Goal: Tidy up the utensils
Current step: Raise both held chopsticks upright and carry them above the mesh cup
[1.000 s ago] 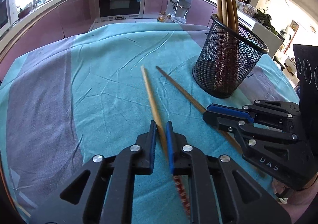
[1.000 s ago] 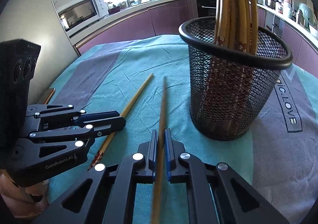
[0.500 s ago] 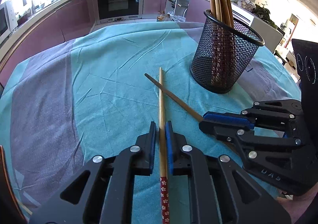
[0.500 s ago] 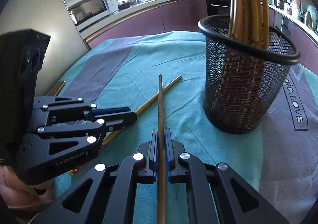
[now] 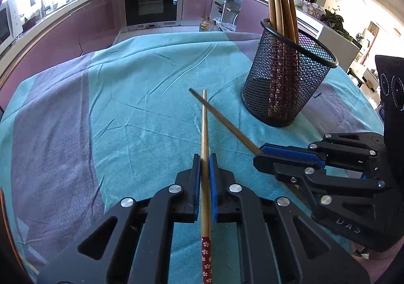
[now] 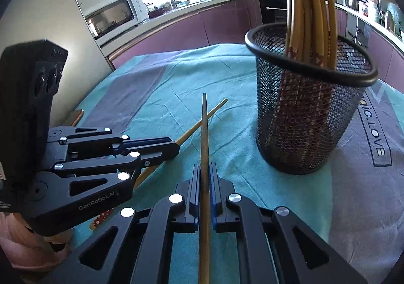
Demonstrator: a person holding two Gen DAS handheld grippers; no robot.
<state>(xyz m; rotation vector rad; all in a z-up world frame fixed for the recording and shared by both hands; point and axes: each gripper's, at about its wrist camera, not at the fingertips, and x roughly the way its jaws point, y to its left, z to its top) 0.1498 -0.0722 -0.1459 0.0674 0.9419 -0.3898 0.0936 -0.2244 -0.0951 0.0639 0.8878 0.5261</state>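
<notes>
My left gripper (image 5: 205,158) is shut on a light bamboo chopstick (image 5: 205,132) with a red flowered end, held above the cloth. My right gripper (image 6: 204,169) is shut on a darker chopstick (image 6: 204,127). The two sticks cross near their tips. The right gripper shows in the left wrist view (image 5: 260,154), the left gripper in the right wrist view (image 6: 174,147). A black mesh cup (image 5: 285,87) holding several chopsticks stands ahead to the right; it also shows in the right wrist view (image 6: 308,112).
The table is covered by a teal and grey cloth (image 5: 113,112). Purple kitchen cabinets and an oven (image 5: 151,4) lie beyond the table's far edge. A microwave (image 6: 113,14) stands on the counter at the left.
Both grippers lifted their chopsticks off the cloth and swung them so the tips now cross. The mesh cup sits further off and more to the right in the left wrist view.
</notes>
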